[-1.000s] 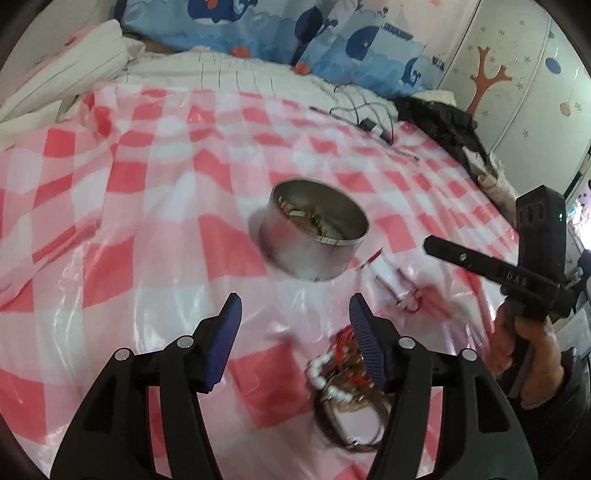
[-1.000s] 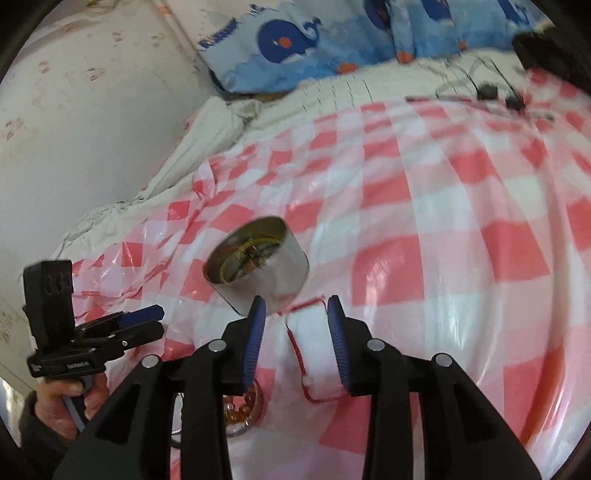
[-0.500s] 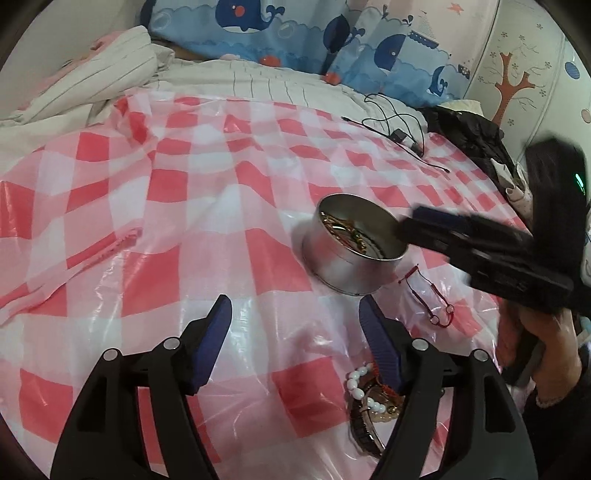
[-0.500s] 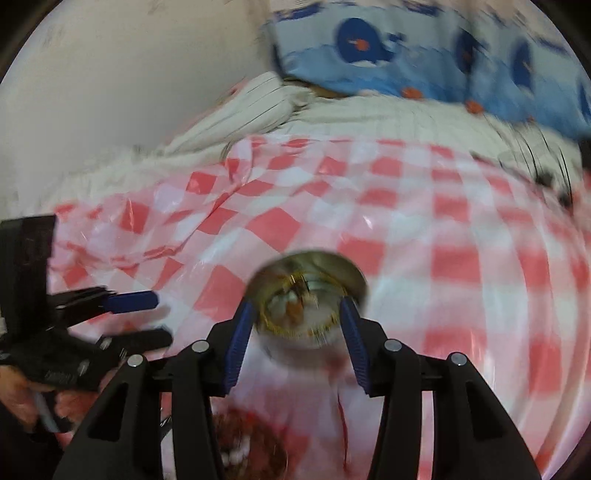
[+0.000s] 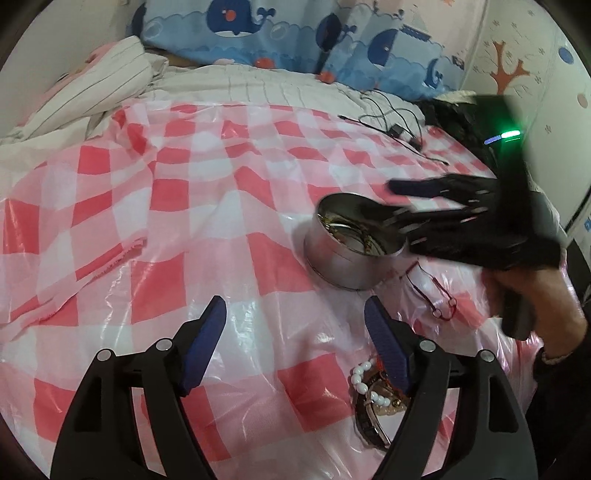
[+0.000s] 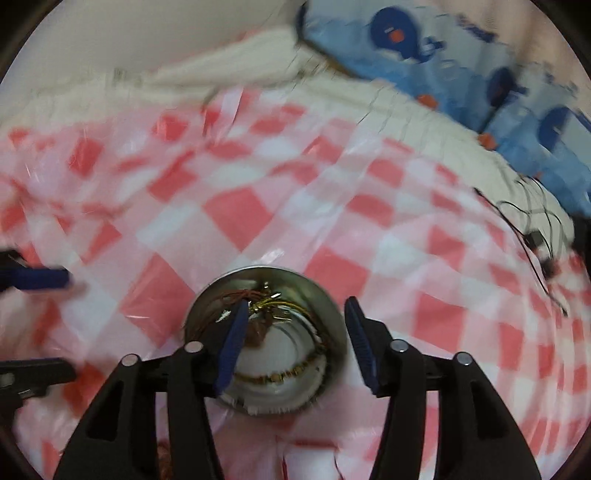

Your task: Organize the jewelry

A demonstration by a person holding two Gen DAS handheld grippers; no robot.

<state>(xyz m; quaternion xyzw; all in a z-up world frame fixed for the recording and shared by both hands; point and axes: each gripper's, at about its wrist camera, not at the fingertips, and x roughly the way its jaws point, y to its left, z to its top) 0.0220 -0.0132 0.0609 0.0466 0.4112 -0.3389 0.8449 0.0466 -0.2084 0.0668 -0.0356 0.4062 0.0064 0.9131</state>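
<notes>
Hanging over the round metal tin (image 6: 266, 343), the right claw (image 6: 293, 339) has its blue pads apart, and nothing is pinched between them. Its jaws have just been opening. One pad sits over the inside of the tin and the other sits just past the tin's rim. Down in the tin lie thin gold chains (image 6: 273, 304) and some reddish string, all tangled. From the left wrist view, the same right claw (image 5: 399, 201) reaches across the top of the tin (image 5: 351, 254), and a hand (image 5: 535, 306) grips its handle.

The left claw (image 5: 295, 343) is spread wide with nothing between its pads, only the red and white checked plastic sheet (image 5: 207, 236) below. Its jaws have just been opening too. The tin stands ahead of this claw and off to its right, well apart from it. A red string loop (image 5: 432, 295) lies on the sheet just past the right pad, near the foot of the tin. Right beside and partly under the right finger (image 5: 388, 350) lies a small pile: a white bead bracelet (image 5: 364, 384), something gold, and a dark band (image 5: 369, 424).

Far ahead of both claws lie a black cable (image 5: 391, 125) and blue whale pillows (image 5: 258, 33).
</notes>
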